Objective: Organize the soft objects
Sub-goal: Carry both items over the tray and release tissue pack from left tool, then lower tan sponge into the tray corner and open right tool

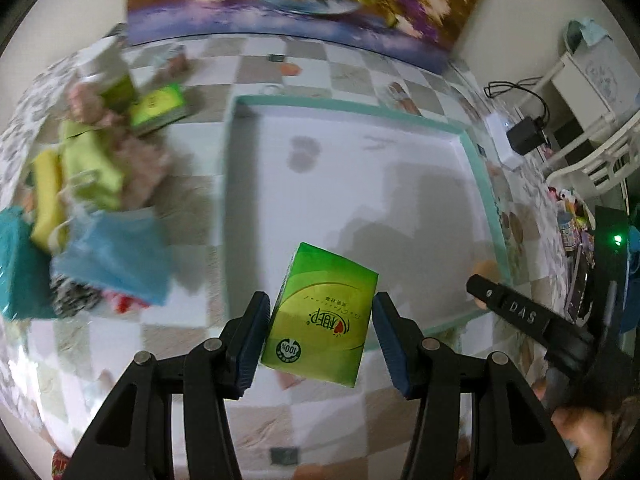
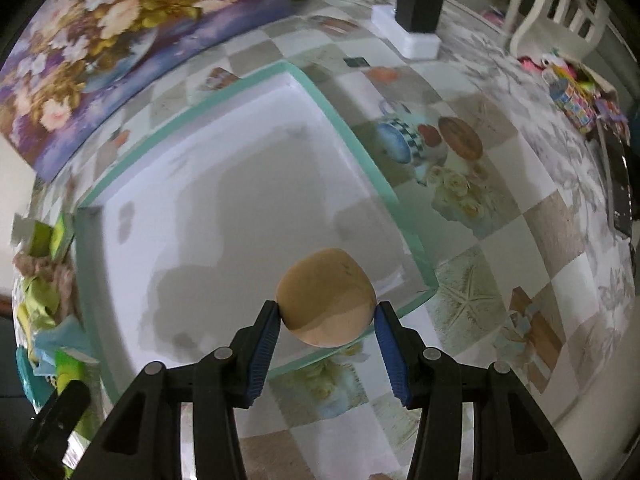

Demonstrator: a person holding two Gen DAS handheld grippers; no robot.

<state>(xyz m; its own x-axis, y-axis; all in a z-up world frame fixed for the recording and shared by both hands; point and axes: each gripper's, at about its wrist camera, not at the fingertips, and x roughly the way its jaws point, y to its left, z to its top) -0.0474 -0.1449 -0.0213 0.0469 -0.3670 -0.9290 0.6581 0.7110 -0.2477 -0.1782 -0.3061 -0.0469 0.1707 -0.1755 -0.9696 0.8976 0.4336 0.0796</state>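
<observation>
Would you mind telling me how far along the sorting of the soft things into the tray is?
Done: nothing; the tray holds nothing yet. In hand: the left gripper carries a green tissue pack and the right gripper a tan round cushion, both over the tray's near edge. Left: the pile of cloths and packs beside it.

Green tissue pack (image 1: 320, 316): glossy plastic film, smooth, printed. Tan round object (image 2: 326, 300): matt, smooth, looks like soft foam, though blur leaves that unsure. Tray (image 1: 486, 184): matt white floor, pale green rim. Surface (image 2: 500, 208): glossy patterned covering with sheen. Left claw (image 1: 320, 330) and right claw (image 2: 326, 330): matt black plastic, ribbed blue pads (image 2: 266, 340), metal pins. Blue cloth (image 1: 116, 256): fuzzy.
</observation>
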